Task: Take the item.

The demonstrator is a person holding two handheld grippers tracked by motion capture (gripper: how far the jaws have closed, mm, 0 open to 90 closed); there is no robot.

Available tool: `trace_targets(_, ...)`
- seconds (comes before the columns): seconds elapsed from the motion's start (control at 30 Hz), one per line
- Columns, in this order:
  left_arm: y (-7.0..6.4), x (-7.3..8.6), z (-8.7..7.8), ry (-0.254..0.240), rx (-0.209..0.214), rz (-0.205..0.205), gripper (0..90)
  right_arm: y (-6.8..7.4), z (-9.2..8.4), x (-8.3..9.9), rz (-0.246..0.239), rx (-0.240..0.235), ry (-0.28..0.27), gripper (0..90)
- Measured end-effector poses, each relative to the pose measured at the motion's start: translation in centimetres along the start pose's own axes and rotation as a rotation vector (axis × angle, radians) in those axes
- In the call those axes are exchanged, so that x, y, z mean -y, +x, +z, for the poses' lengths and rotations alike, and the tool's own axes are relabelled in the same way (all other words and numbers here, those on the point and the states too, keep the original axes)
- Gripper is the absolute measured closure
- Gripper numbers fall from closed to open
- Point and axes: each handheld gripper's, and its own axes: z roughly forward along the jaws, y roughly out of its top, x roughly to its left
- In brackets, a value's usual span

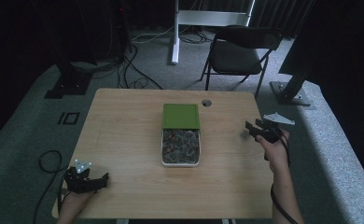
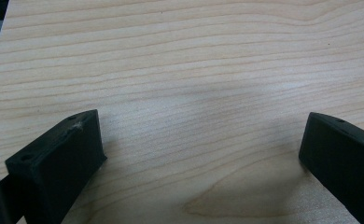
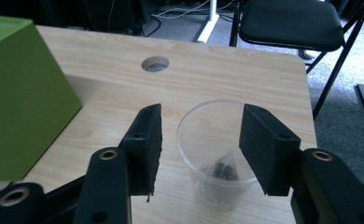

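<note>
An open box stands mid-table, its green lid [image 1: 180,115] slid toward the far side and several dark tea bags [image 1: 180,147] lying in the white tray. Beside the table's right edge stands a clear plastic cup [image 3: 217,186] with one tea bag [image 3: 224,169] at its bottom. My right gripper [image 3: 201,135] hovers just over the cup's rim, jaws apart and nothing pressed between the pads; in the high view the right gripper [image 1: 252,128] points left toward the box. My left gripper [image 1: 103,181] rests at the front left corner, and in its own view the left gripper [image 2: 201,140] is open over bare wood.
A round cable hole [image 1: 206,102] sits in the tabletop behind the box. A black folding chair [image 1: 238,51] stands beyond the far edge, with cables on the grey floor at the left. The green lid's side [image 3: 21,93] rises close to my right gripper's left.
</note>
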Motion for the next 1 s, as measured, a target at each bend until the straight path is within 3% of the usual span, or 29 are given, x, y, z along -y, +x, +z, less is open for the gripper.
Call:
trace_targets(0.57,0.0,0.0,0.0,0.0,0.0,0.0,0.2,1.3,-1.9,0.8,-0.038,-0.037,-0.019,39.7)
trace_targets(0.77,0.0,0.0,0.0,0.0,0.0,0.0,0.2,1.8,-2.6,1.1,-0.005,-0.059,-0.024,27.7)
trace_targets(1.0,0.0,0.0,0.0,0.0,0.0,0.0,0.2,2.1,-3.0,1.6,-0.017,-0.06,-0.019,17.8)
